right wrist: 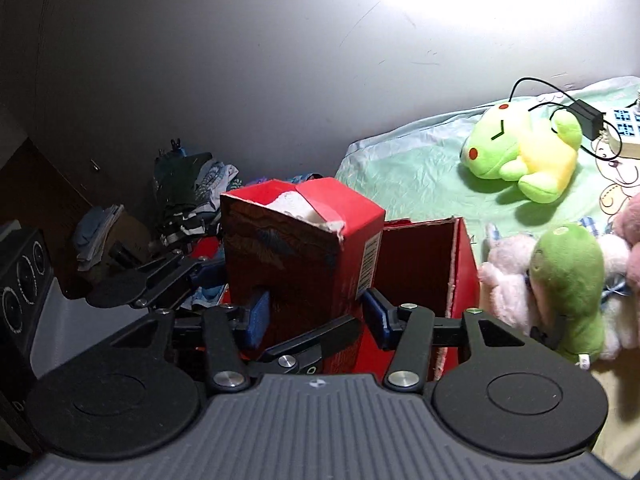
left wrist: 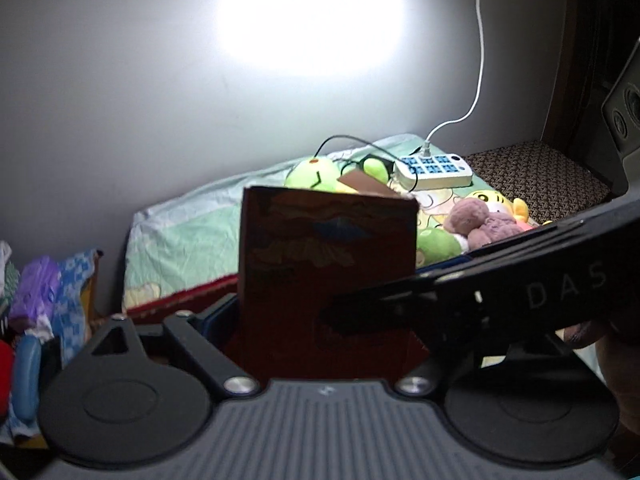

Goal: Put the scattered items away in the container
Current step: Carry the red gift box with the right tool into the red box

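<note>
A tall red carton (right wrist: 300, 248) with a torn top and white paper inside is tilted and held off the bed by both grippers. In the right wrist view my right gripper (right wrist: 316, 314) has its blue pads against the carton's left and right faces. My left gripper comes in from the left, and one of its fingers (right wrist: 320, 338) crosses the carton's front. In the left wrist view the same carton (left wrist: 328, 264) fills my left gripper (left wrist: 324, 320). The right gripper's black frame hides the left gripper's right finger. An open red container box (right wrist: 432, 264) stands just behind the carton.
A green frog plush (right wrist: 520, 156), a green plush (right wrist: 568, 280) and a pink plush (right wrist: 508, 280) lie on the mint sheet (right wrist: 400, 168). A power strip (left wrist: 434, 170) with cables sits by the wall. Piled clothes (right wrist: 192, 192) and a speaker (right wrist: 20, 280) are at the left.
</note>
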Tool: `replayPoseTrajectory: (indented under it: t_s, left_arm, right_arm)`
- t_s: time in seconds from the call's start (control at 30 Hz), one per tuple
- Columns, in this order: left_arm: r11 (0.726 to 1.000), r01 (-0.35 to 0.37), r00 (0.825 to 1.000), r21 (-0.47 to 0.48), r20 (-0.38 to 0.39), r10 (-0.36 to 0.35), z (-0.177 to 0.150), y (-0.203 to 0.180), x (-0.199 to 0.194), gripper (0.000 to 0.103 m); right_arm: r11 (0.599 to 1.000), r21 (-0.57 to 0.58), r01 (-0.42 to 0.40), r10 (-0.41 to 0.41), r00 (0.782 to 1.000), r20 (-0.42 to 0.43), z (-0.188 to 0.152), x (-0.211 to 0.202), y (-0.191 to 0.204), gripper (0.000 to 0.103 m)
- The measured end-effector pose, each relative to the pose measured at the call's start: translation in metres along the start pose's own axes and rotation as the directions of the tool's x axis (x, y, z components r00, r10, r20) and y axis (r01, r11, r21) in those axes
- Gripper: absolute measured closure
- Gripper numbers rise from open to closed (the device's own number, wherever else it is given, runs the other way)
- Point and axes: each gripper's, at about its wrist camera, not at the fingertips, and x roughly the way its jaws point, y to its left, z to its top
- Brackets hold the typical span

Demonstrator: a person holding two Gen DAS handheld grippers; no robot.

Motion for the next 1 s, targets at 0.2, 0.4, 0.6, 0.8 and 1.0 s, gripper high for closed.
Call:
replayPoseTrajectory:
  t_s: [0.2, 0.4, 0.6, 0.8, 1.0]
  left_arm:
    - [0.986, 0.041, 0.985, -0.163, -0.16, -0.068, -0.023, 0.042, 0.055, 0.015]
    - [0.965, 0.004, 0.948, -0.262, -0.305, -0.087, -0.043, 0.079, 0.088, 0.017]
    - [0.942, -0.025, 0.925, -0.336, -0.366, -0.106, -0.049, 0.099, 0.101, 0.019]
    - [0.951, -0.024, 0.931, -0.307, -0.354, -0.09, -0.053, 0.104, 0.09, 0.019]
    - [0.965, -0.04, 0.931, -0.26, -0.361, -0.059, -0.06, 0.105, 0.085, 0.019]
  right_arm:
    - [0.996, -0.022, 0.085, -0.088, 0.979, -0.182, 0.005, 0.062, 0.007, 0.052]
    - [0.987, 0.079, 0.142, -0.108, 0.939, -0.327, -0.005, 0.117, -0.004, 0.052]
    - [0.964, 0.161, 0.21, -0.134, 0.911, -0.39, -0.01, 0.148, -0.018, 0.056]
    - [0.943, 0.24, 0.229, -0.098, 0.884, -0.456, -0.015, 0.162, -0.028, 0.057]
    - [0.931, 0.286, 0.226, -0.052, 0.859, -0.51, -0.026, 0.18, -0.021, 0.057]
